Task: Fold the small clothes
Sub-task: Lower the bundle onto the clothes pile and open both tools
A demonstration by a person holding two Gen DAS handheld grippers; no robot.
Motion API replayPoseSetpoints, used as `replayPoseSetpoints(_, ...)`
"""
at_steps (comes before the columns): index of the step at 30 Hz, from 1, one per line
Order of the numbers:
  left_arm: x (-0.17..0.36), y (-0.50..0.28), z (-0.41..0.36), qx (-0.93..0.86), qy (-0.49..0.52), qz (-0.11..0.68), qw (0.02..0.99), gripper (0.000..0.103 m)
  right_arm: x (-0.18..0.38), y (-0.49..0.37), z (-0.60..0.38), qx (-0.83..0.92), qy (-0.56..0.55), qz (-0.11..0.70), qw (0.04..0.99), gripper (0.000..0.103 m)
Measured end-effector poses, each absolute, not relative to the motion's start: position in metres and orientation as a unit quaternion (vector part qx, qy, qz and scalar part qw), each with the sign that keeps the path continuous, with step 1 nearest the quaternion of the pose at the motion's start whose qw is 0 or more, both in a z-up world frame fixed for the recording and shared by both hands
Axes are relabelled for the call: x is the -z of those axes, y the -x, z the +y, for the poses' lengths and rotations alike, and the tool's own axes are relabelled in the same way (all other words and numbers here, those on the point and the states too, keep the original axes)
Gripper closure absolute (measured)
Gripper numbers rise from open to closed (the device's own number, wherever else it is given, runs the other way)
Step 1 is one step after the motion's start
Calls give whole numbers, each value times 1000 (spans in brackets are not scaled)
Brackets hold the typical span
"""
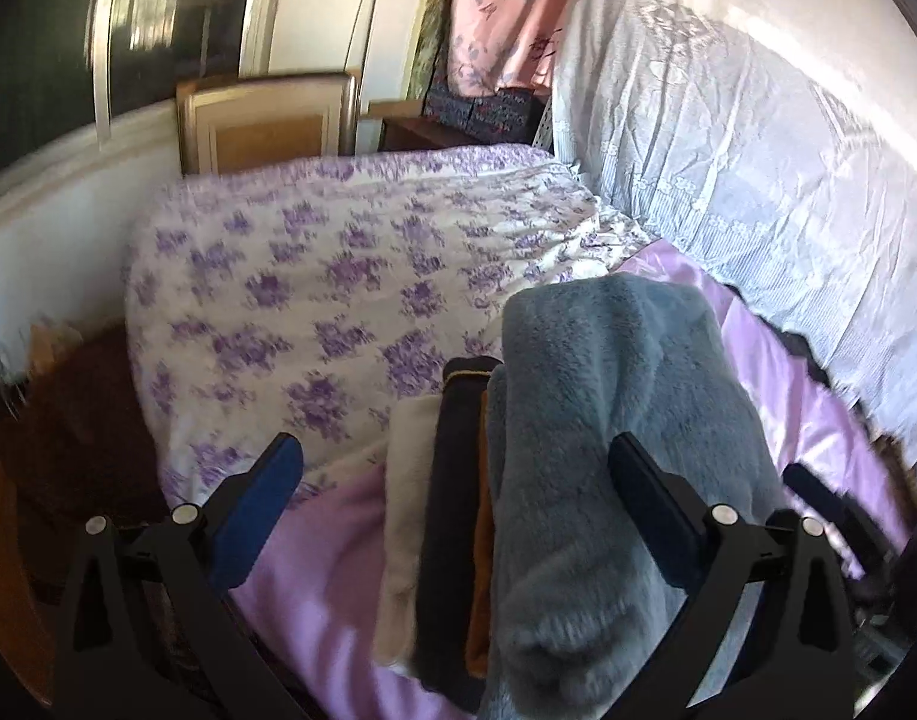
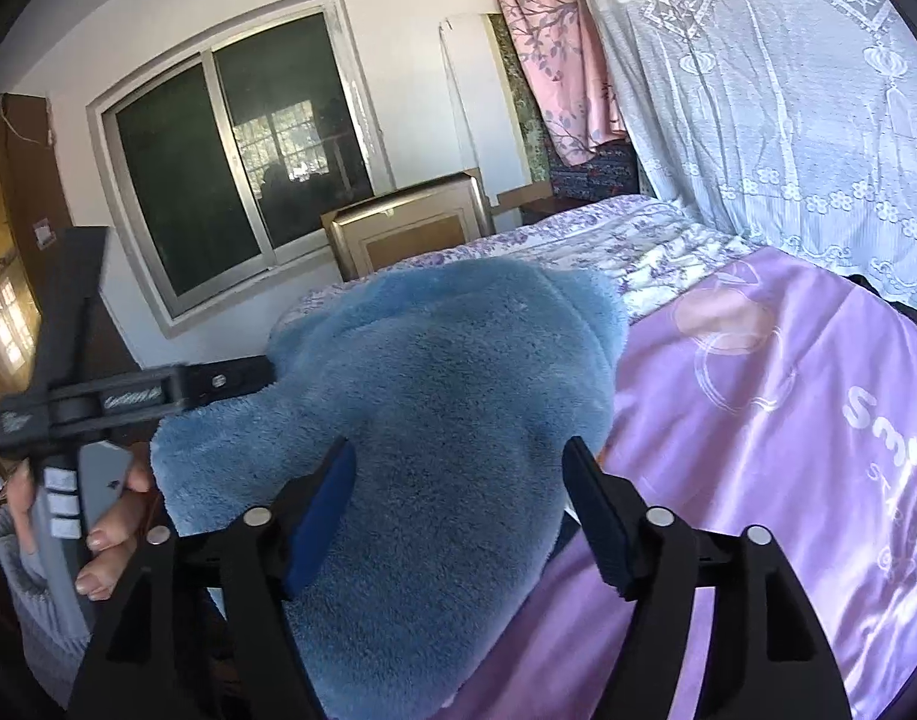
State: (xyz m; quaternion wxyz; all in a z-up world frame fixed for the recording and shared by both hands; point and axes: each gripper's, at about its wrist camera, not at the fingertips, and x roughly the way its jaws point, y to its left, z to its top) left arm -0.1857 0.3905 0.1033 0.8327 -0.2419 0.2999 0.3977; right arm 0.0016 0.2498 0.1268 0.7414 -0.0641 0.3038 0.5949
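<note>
Fluffy blue cloth [image 2: 410, 420] lay on purple sheet [image 2: 758, 450] on bed, on top of folded pile [image 1: 452, 510]. Long way pointed away from both tools. Left tool [image 1: 452, 480] wide apart, holding nothing. Right tool [image 2: 458, 480] wide apart too, right over cloth, looked nearer.

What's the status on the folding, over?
Left gripper open, right gripper open. Blue fleece tops pile on purple sheet, ungripped. Nothing in the way.

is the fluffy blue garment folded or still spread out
Folded. The fluffy blue garment lies as a compact, thick bundle on top of a stack of folded pieces on the purple sheet, with nothing spread flat.
</note>
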Motion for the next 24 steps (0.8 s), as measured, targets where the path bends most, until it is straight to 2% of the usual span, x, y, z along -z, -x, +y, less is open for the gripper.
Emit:
replayPoseSetpoints(7, -124, 177, 353, -412, 158, 305, 844, 4, -135, -11, 243, -588, 51, 340, 732, 24)
replayPoseSetpoints(12, -139, 174, 332, -422, 121, 295, 849, 4, -150, -6, 235, -584, 63, 334, 737, 20)
replayPoseSetpoints(17, -153, 180, 324, -426, 117, 286, 850, 4, -169, 2, 224, -588, 70, 320, 739, 15)
replayPoseSetpoints(24, -164, 179, 317, -424, 114, 290, 850, 4, -183, 5, 214, -584, 75, 317, 743, 14)
